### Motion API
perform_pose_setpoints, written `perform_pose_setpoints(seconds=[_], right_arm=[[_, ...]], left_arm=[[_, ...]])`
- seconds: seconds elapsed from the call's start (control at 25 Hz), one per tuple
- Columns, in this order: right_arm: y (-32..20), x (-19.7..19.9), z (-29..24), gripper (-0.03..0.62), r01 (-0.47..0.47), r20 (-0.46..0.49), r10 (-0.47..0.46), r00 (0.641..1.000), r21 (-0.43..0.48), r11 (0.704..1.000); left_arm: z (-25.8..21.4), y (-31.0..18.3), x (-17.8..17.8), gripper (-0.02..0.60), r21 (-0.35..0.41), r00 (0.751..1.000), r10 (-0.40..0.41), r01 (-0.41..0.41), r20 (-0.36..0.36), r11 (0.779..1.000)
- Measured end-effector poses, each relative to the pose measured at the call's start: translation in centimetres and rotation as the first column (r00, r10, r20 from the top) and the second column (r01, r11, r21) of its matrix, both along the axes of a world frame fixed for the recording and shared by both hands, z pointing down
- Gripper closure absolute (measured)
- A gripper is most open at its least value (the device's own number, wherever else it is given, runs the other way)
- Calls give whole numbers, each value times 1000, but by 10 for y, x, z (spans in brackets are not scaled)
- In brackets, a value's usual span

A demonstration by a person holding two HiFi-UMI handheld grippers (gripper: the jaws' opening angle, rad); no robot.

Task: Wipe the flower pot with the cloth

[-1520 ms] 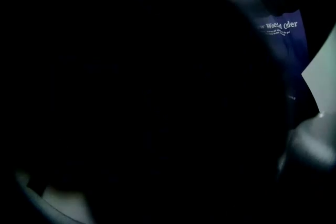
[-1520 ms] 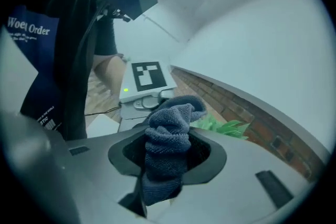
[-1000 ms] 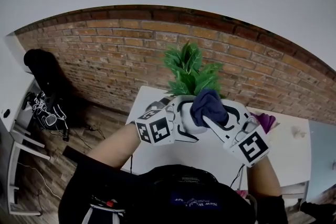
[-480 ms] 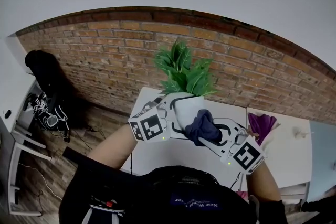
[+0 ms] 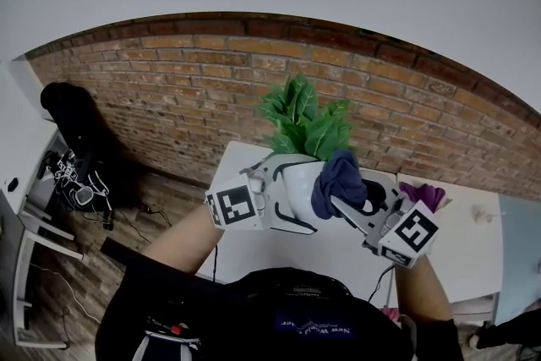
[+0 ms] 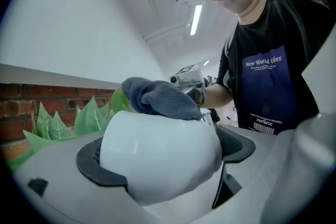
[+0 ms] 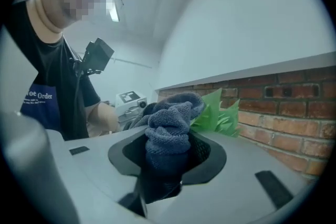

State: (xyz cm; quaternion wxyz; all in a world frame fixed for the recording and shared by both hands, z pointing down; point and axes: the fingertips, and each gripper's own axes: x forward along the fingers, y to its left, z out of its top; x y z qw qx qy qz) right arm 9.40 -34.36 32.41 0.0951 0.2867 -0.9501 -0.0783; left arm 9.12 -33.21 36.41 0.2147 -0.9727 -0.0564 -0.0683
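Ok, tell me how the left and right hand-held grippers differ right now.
The left hand-held gripper is shut on the white flower pot, its jaws spread wide around the hard round body; the right hand-held gripper is shut on the dark blue cloth, bunched soft between its jaws. The left only holds; the right lays its cloth against the pot. Both are closed on something.

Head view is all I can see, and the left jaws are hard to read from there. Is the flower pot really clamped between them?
Observer: Yes. The left gripper view shows the left gripper shut on the white flower pot.
Operator: Is the cloth gripped or just draped?
Observer: Gripped. The right gripper view shows the right gripper shut on the grey-blue cloth, bunched up between the jaws.
Operator: Does it touch the pot?
Observer: Yes, the left gripper view shows it resting against the pot's side.
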Motion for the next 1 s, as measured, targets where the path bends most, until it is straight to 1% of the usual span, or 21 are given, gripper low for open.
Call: perform_pose_setpoints(seconds=[0.08, 0.2, 0.28, 0.36, 0.44, 0.52, 0.56, 0.6, 0.68, 0.84, 1.0], right_arm=[[14, -1, 11, 461, 48, -8, -48, 999, -27, 998], [31, -5, 29, 461, 103, -46, -106, 993, -58, 993], [37, -6, 36, 461, 128, -70, -134, 989, -76, 989], [40, -5, 33, 461, 142, -62, -147, 987, -81, 987], [31, 5, 18, 461, 121, 14, -121, 993, -70, 990], [8, 20, -1, 461, 48, 114, -40, 993, -68, 996], [-5, 25, -6, 460, 6, 139, 5, 990, -76, 997], [-16, 26, -7, 461, -27, 142, 39, 989, -86, 996], [-24, 24, -1, 461, -43, 129, 57, 990, -108, 993], [0, 17, 18, 461, 45, 114, -29, 993, -144, 989], [26, 5, 42, 461, 135, 55, -128, 990, -165, 977]], left_arm=[[2, -2, 1, 34, -6, 1000, -22, 22, -4, 1000], [7, -5, -1, 34, 2, 999, -46, 46, 5, 999], [7, -7, -3, 34, 5, 999, -52, 52, 7, 999], [5, -9, -4, 34, -6, 999, -51, 51, -3, 999], [1, -7, -3, 34, -33, 999, -34, 33, -23, 999], [-3, -3, -3, 34, -51, 999, -3, 1, -36, 999], [-5, -1, -3, 34, -54, 999, 13, -15, -38, 998], [-6, 0, -2, 34, -54, 999, 26, -28, -39, 998], [-7, 0, -1, 34, -47, 999, 33, -35, -36, 998], [-1, -3, 0, 34, -42, 1000, -2, 1, -25, 999], [6, -10, -5, 34, -36, 999, -45, 45, -13, 998]])
